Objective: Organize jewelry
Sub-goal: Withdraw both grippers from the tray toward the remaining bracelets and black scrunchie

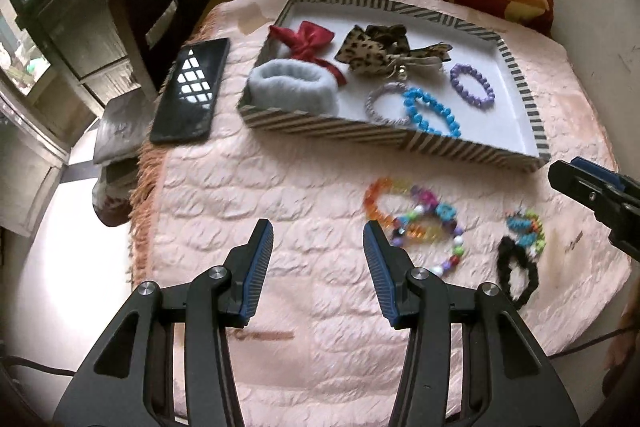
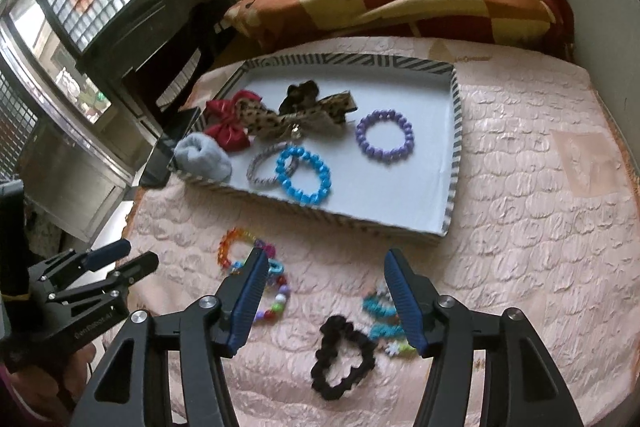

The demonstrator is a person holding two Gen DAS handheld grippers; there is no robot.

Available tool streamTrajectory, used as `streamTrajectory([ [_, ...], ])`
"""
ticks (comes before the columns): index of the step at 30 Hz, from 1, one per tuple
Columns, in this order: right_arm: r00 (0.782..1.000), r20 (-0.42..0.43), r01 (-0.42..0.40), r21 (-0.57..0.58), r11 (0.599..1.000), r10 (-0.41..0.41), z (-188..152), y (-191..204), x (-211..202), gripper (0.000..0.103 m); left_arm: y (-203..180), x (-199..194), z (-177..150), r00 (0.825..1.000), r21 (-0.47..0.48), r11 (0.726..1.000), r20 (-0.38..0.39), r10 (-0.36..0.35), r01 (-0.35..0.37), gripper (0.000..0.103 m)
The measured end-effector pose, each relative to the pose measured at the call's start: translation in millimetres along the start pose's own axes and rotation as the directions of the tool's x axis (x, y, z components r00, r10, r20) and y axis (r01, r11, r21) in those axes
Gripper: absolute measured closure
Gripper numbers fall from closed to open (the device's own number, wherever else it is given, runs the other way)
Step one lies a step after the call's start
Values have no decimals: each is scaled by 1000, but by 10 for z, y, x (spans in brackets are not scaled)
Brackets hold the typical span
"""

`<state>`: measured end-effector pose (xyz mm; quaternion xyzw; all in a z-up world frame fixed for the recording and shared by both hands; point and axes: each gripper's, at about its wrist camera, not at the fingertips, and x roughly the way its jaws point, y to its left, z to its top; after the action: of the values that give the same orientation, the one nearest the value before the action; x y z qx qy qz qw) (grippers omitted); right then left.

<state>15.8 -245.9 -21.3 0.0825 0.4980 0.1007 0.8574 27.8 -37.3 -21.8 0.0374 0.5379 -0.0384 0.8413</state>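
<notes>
Two tools hang over the pink quilted table, both with jaws standing apart and nothing between them. The left tool (image 1: 318, 239) points down at bare cloth, with the multicoloured bead bracelets (image 1: 416, 223) just beside its right finger. The right tool (image 2: 324, 267) sits above the black scrunchie (image 2: 344, 357), and the teal beaded piece (image 2: 380, 311) is partly hidden behind its right finger.

The loose pieces lie on the cloth in front of the striped tray (image 2: 454, 155), which already holds a purple bracelet (image 2: 385, 136), a blue bracelet (image 2: 303, 174), a grey hair tie (image 2: 264, 167), a red bow (image 2: 228, 131), a leopard bow (image 2: 296, 115) and a grey fluffy band (image 2: 204, 157). A phone (image 1: 190, 93) rests to the tray's left.

The likely step is picking the next loose piece. To do it well, I would lower the right tool so one finger goes inside the scrunchie's loop and the other outside, pinching a single strand of fabric, not the quilt beneath. The bracelets overlap, so lifting one slowly would keep the others from dragging along. The tray's bare right half looks like the best drop spot
</notes>
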Motion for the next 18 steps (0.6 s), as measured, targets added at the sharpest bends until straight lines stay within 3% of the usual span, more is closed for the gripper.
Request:
streamTrajectory([
  [18, 996, 32, 82, 41, 996, -83, -440, -63, -330, 38, 32, -119, -179, 1000, 49, 999, 24, -13, 12, 52],
])
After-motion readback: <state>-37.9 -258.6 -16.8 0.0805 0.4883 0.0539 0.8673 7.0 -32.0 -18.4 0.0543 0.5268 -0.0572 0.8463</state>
